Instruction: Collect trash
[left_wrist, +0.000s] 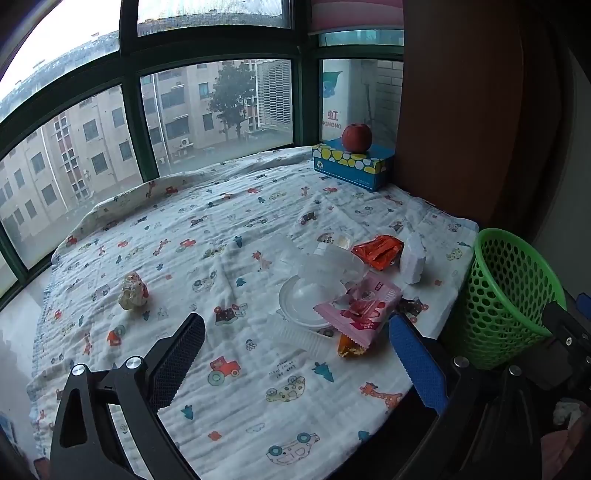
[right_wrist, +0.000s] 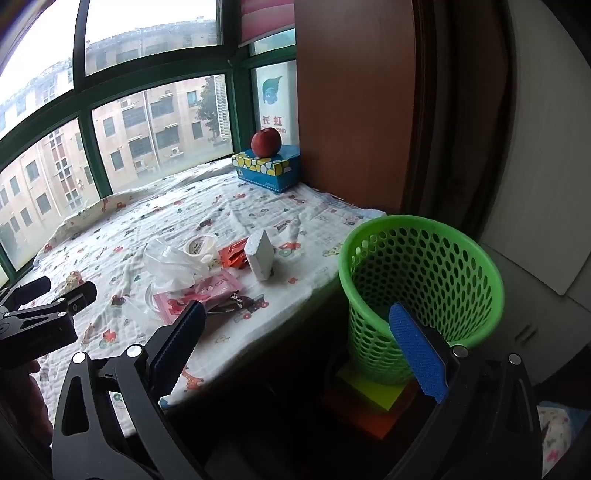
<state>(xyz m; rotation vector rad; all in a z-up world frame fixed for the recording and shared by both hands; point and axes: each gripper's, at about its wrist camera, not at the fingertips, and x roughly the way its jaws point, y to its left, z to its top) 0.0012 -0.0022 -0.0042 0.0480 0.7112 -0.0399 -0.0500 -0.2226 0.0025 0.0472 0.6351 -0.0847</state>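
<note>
A window ledge covered with a white blanket (left_wrist: 229, 236) printed with small cars and animals. Litter sits in a loose heap near the ledge's right end: a pink wrapper (left_wrist: 360, 308) lying over a clear plastic lid (left_wrist: 299, 302), crumpled clear plastic (left_wrist: 328, 264), an orange wrapper (left_wrist: 378, 251), a white block (left_wrist: 412, 260) standing on edge, and a small round white tub (right_wrist: 200, 245), its label too small to read. A crumpled ball of paper (left_wrist: 133, 290) lies apart to the left. A dark scrap under the pink wrapper is hard to identify.

The left gripper (left_wrist: 295, 362) hovers above the blanket with its fingers spread wide and nothing between them. The right gripper (right_wrist: 297, 345) is likewise spread wide and empty, off the ledge's edge, beside a green perforated basket (right_wrist: 424, 266). The basket's base is hidden behind the right finger; it seems to stand on yellow and orange blocks (right_wrist: 373, 400), partly in shadow.

At the far corner, a red apple (left_wrist: 357, 137) rests on a blue tissue box (left_wrist: 352, 164). Apartment buildings show hazily through the glass
</note>
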